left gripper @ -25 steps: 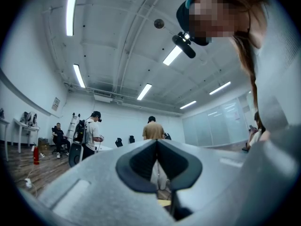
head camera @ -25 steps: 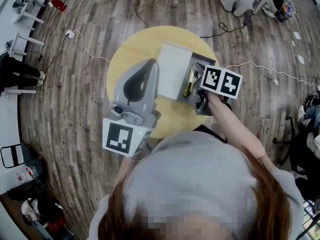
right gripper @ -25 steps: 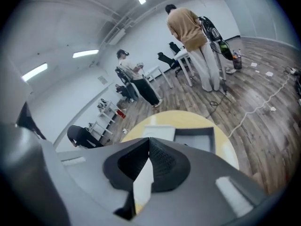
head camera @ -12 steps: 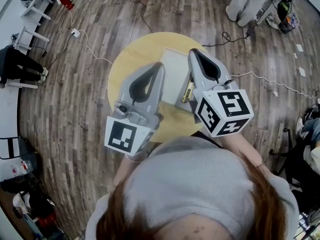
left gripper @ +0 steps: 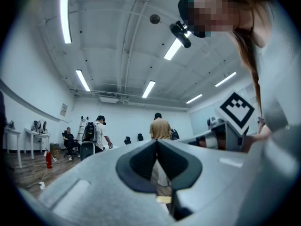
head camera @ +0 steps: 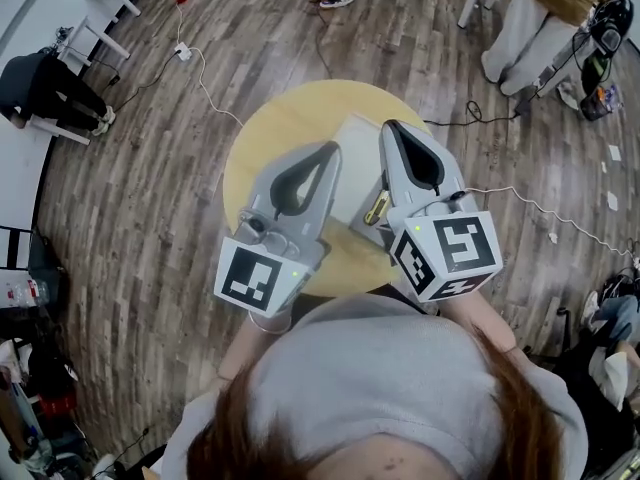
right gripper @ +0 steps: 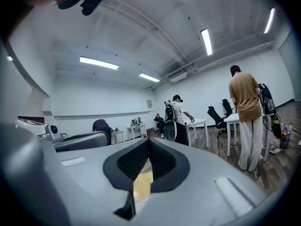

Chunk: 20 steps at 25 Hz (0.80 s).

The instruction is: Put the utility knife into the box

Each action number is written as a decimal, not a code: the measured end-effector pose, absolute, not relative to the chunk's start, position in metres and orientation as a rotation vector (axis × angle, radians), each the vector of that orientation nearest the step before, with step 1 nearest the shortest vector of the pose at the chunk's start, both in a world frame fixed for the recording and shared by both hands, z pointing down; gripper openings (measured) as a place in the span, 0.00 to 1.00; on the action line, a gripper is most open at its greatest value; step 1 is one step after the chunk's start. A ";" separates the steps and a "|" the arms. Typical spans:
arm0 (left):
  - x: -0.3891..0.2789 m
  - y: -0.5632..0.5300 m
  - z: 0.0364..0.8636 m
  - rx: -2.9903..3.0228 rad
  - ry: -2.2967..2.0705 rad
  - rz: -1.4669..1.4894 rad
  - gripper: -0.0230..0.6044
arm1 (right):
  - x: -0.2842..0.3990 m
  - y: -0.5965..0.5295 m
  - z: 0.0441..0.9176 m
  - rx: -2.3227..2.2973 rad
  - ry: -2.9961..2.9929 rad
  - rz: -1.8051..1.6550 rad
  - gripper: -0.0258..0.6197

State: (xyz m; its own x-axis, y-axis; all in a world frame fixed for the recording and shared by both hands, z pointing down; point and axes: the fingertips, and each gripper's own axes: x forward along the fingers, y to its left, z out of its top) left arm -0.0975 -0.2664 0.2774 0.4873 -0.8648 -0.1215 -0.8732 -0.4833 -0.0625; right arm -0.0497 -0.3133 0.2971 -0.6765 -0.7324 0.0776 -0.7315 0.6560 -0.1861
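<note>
The jaws of the left gripper are pressed together with nothing between them, and so are those of the right gripper. Both grippers hang side by side above the round yellow worktop, pointing to the far side. Between them, lower down, the utility knife lies in the open box, its yellow body partly hidden by the right gripper.

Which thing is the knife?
Find the round yellow table on the wooden floor. A pale box sits on it, half hidden by the grey left gripper and right gripper. The utility knife lies between its white flap and the right gripper: the only thin, bright yellow thing.
</note>
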 end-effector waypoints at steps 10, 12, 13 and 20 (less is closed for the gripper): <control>-0.097 -0.236 0.272 -2.539 1.567 0.125 0.04 | -0.046 -0.287 0.291 -1.180 2.882 -0.267 0.04; -0.095 -0.229 0.268 -2.528 1.554 0.128 0.04 | -0.043 -0.280 0.286 -1.180 2.873 -0.258 0.04; -0.094 -0.224 0.267 -2.523 1.548 0.131 0.04 | -0.042 -0.275 0.284 -1.181 2.869 -0.253 0.04; -0.090 -0.169 0.266 -2.533 1.550 0.135 0.04 | -0.035 -0.220 0.281 -1.172 2.860 -0.267 0.04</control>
